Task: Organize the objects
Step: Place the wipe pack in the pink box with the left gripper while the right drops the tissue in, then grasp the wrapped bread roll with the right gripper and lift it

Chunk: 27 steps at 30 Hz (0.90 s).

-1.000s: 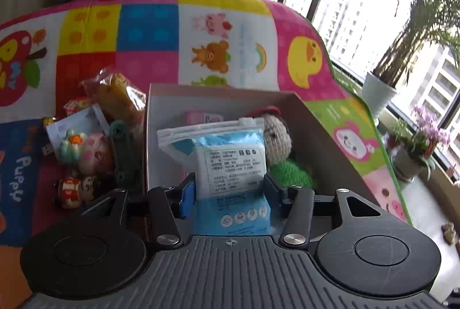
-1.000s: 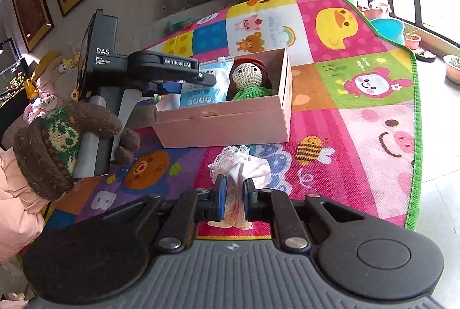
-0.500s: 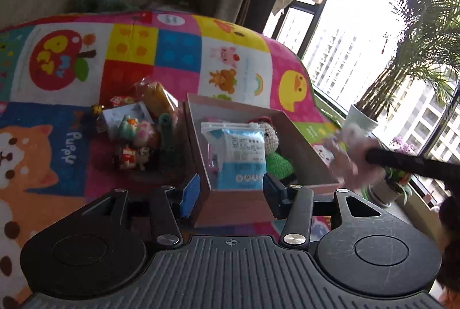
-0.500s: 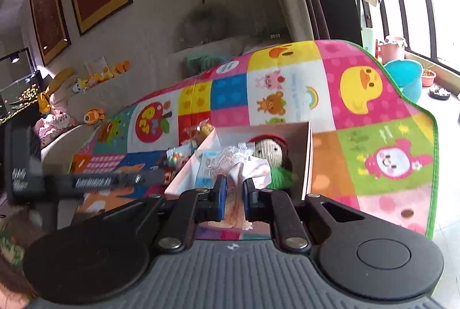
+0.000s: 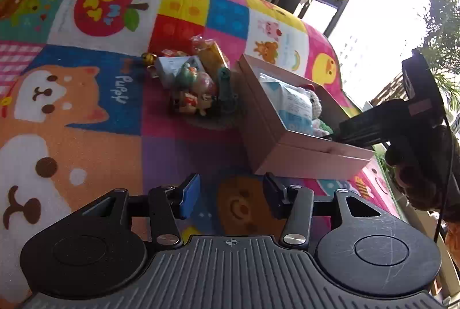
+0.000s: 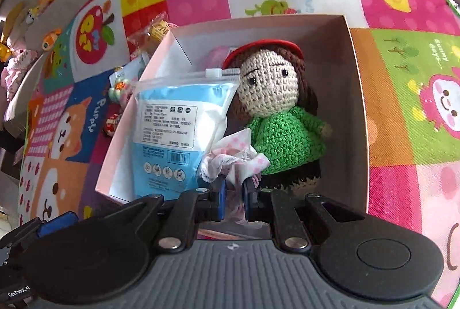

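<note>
Right tool (image 6: 233, 195) pinching frilly cloth (image 6: 234, 158) (lower part hidden); left tool (image 5: 231, 198) spread, empty.

Pink cloth (image 6: 234, 156) carried over box (image 6: 355, 96)

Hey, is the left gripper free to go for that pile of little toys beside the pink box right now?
Probably yes. The left gripper is open and holds nothing, and only bare play mat lies between it and the toy pile. The pink box sits off to the side, out of that path.
</note>
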Each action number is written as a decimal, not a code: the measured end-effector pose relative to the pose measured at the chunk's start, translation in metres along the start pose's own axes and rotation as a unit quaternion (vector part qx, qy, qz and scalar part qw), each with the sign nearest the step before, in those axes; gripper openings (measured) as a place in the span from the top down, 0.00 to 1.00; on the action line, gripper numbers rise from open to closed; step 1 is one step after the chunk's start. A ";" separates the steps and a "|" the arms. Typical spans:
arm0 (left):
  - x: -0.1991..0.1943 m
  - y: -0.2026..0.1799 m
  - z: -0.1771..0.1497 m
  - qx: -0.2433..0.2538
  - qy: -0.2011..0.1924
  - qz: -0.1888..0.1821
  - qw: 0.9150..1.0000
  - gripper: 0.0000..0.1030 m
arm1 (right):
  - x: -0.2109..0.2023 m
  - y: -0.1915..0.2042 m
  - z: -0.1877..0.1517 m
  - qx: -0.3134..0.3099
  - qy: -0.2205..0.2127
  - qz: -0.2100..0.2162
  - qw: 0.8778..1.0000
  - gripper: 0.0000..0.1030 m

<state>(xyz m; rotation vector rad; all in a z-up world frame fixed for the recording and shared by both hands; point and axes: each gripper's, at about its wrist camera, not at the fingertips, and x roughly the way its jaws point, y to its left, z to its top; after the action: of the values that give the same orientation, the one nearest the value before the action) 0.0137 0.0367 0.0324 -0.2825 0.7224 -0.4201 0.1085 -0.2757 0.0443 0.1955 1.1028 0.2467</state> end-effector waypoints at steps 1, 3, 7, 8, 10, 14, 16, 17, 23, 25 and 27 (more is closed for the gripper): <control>0.000 0.006 0.002 -0.008 -0.006 0.007 1.000 0.49 | -0.001 0.003 0.001 -0.007 0.003 -0.005 1.000 0.86; -0.001 0.020 0.007 -0.023 -0.022 0.022 0.999 0.49 | -0.014 0.012 0.005 -0.028 -0.005 -0.024 0.999 0.77; -0.002 0.055 0.022 -0.044 -0.063 0.069 0.995 0.49 | -0.056 0.048 0.023 -0.093 -0.082 -0.069 0.990 0.45; -0.001 0.065 0.023 -0.059 -0.072 0.079 0.993 0.49 | -0.062 0.061 0.033 -0.104 -0.096 -0.069 0.988 0.44; 0.000 0.082 0.021 -0.095 -0.086 0.084 0.988 0.49 | -0.064 0.088 0.056 -0.123 -0.104 -0.055 0.985 0.42; 0.000 0.099 0.013 -0.132 -0.100 0.072 0.984 0.51 | -0.016 0.145 0.108 -0.148 -0.092 -0.054 0.983 0.27; -0.001 0.098 0.012 -0.130 -0.105 0.065 0.984 0.51 | 0.021 0.160 0.129 -0.140 -0.082 -0.072 0.984 0.26; 0.000 0.097 0.012 -0.128 -0.102 0.062 0.985 0.52 | 0.038 0.163 0.139 -0.127 -0.078 -0.076 0.986 0.26; -0.002 0.098 0.009 -0.130 -0.111 0.049 0.984 0.52 | 0.118 0.143 0.183 -0.010 -0.045 -0.103 0.994 0.33; -0.003 0.103 0.009 -0.145 -0.113 0.044 0.982 0.52 | 0.134 0.141 0.184 0.009 -0.032 -0.102 0.994 0.36; -0.003 0.107 0.009 -0.159 -0.112 0.040 0.980 0.52 | 0.138 0.150 0.182 -0.008 -0.039 -0.115 0.993 0.35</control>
<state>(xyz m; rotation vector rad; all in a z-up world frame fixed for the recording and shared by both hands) 0.0469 0.1335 -0.0012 -0.5895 0.5758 -0.1896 0.3163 -0.0978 0.0474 0.0610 1.0354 0.0412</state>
